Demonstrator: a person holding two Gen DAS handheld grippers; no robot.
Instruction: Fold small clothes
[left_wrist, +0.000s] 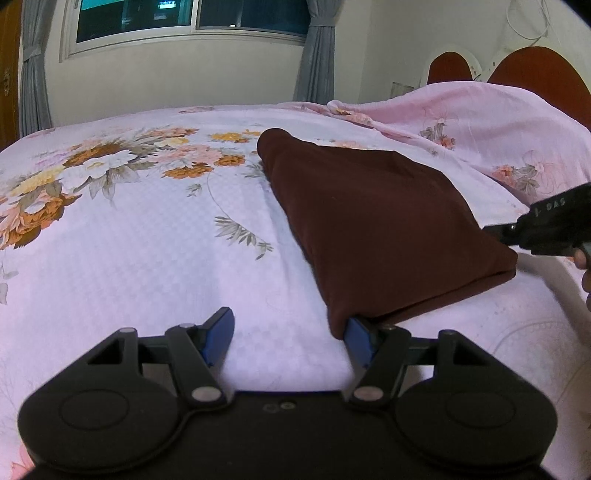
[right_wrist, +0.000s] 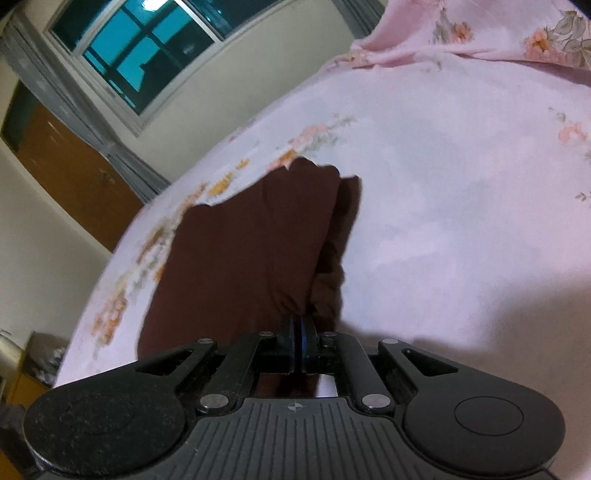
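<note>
— Floral bedding fills both views: a pale pink, flower-printed bedsheet (left_wrist: 155, 236) under a curtained window (left_wrist: 192, 18). What are the tools doing?

— Starting at the right gripper (right_wrist: 301, 341): its blue-padded fingers are pressed together on a bunched edge of the dark maroon, soft knit garment (right_wrist: 240, 258), pinching the cloth at the very tips. The left gripper (left_wrist: 290, 338) stands spread wide, holding nothing; its right pad (left_wrist: 356, 338) touches the near corner of the garment, which drapes slightly over it.

— And the garment itself?

— It lies on the bedsheet, already doubled into a rough four-sided packet, one corner pointing toward the window, another toward the right gripper at the frame's edge. A rumpled pink floral quilt (left_wrist: 480, 122) sits beyond it, against the reddish-brown wooden headboard (left_wrist: 532, 74).

— How should it handle?

— Light and limp, by the look of it: thin fabric that sags and gathers where pinched, with no stiffness to hold a crease. It likely clings to the sheet rather than sliding. Corners and folded edges appear the best places to grip; a hold mid-panel would probably just pull up a wrinkle. The near corner sits ready for the left gripper.
</note>
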